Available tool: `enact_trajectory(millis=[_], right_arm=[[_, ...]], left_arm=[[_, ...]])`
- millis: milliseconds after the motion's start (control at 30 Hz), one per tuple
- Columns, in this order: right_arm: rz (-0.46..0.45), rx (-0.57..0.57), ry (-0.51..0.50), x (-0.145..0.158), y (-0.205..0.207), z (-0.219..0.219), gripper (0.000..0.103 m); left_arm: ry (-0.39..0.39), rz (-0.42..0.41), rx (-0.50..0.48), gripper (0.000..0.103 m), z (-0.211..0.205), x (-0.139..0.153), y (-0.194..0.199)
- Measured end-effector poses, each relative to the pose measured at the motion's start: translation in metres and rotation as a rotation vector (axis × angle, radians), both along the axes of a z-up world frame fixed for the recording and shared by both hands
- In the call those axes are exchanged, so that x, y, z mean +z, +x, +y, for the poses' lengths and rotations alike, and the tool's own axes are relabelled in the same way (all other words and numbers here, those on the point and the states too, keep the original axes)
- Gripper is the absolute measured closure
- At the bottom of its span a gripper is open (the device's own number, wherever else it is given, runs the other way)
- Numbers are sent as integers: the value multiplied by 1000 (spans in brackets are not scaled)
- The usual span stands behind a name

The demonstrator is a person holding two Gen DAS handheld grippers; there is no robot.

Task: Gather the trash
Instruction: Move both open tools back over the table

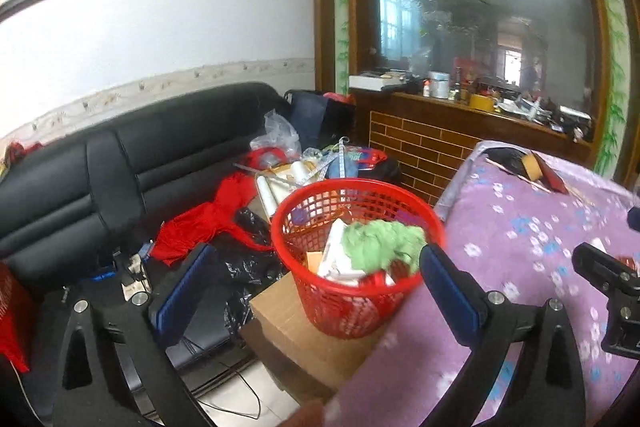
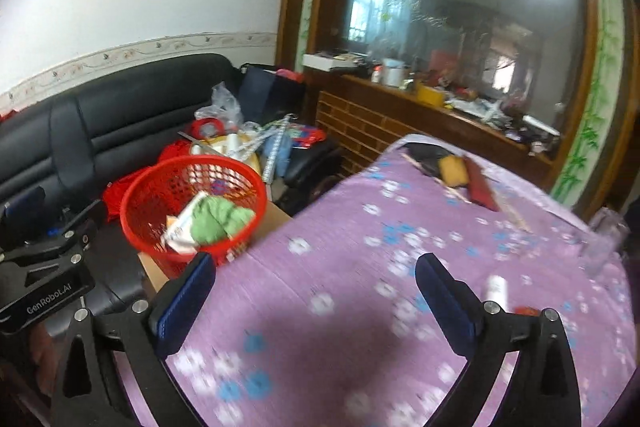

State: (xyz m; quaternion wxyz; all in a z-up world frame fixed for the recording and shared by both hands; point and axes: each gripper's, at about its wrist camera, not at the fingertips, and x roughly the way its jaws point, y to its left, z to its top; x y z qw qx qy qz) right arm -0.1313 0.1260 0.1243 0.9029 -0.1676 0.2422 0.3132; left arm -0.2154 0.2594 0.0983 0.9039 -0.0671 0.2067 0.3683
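Both the left gripper [image 1: 318, 281] and right gripper [image 2: 316, 293] gape empty. The red basket [image 1: 320, 311] overhangs its cardboard box [image 1: 296, 343]; a nudge could tip it.

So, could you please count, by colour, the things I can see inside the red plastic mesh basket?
Green: 1, a crumpled green cloth or paper
White: 1, a flat white packet
Orange: 1, a small orange piece
Total: 3 that can be told apart in the red plastic mesh basket; anything underneath is hidden.
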Motion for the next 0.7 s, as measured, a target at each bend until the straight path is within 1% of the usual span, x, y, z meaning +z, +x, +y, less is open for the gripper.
enact_trajectory(millis=[67,233,333,400,433,500,700], right_arm=[[-15,-22,-3,0,-11,-19,1],[-25,-62,27,2,-32,-63,0],[-36,-88,41,1,-46,-87,0],[-35,-108,46,1,-52,-97,0],[-29,-111,51,0,-54,-102,0],[-23,-119,60,1,-60,-111,0],[-44,-153,54,5,-71,-119,0]], left_arm=[[31,-15,17,2,-19,1,-10],[35,-24,24,2,-50,1,-28],[103,23,25,2,-69,-1,-27],[126,62,-10,2,-79,-1,-23],[125,81,-37,2,-84,-1,-22],[120,95,-69,2,-90,-1,-22],[100,92,-97,2,-96,-1,-25]])
